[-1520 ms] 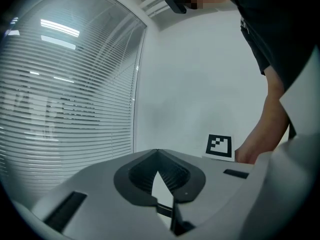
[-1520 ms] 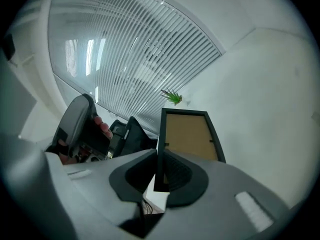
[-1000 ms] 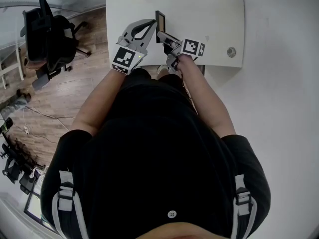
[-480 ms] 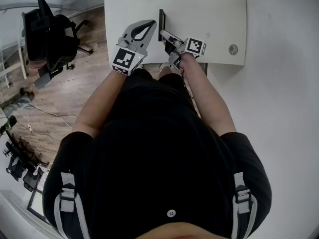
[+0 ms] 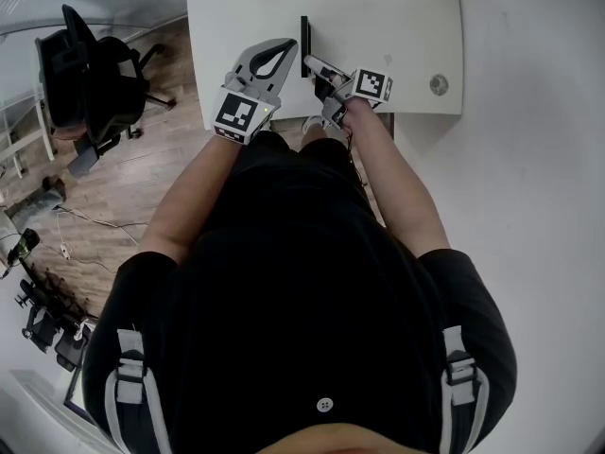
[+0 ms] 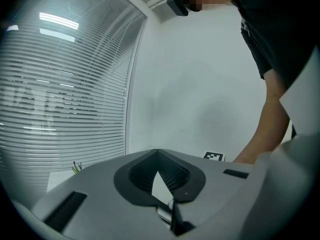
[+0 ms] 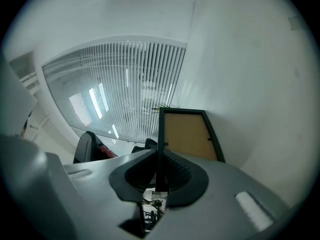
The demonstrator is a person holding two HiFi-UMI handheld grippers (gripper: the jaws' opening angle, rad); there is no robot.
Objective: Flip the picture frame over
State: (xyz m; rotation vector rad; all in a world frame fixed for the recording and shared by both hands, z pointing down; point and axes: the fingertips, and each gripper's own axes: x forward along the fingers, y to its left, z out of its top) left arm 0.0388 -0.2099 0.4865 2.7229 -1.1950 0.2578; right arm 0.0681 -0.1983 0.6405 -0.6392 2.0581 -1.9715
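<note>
Head view shows the frame (image 5: pixel 304 43) stood up on one edge on the white worktop (image 5: pixel 406 17), which I'd judge to be roughly the halfway point of the flip. The right tool (image 5: pixel 312 64) has hold of it. In the right gripper view its jaws are closed on the frame's near rim, the dark moulding pinched between the pads, with the brown backboard facing right of that rim. The left tool (image 5: pixel 282 47) sits just left of the frame, close to it, though I can't tell whether it touches. In the left gripper view its jaws meet at the tips with nothing between them.

To finish this step well, I'd keep the frame's bottom edge planted on the worktop as the pivot and lay it down slowly rather than letting it drop. That pinch on a thin rim gives little control over swing, so the frame could twist in the jaws or slap down on its face. The closed left tool looks well placed to help: rested against the face of the frame on its side, it could steady the tilt or ease the fall. The grip should come off only once the frame lies flat, and the bottom edge mustn't skid while it tips
</note>
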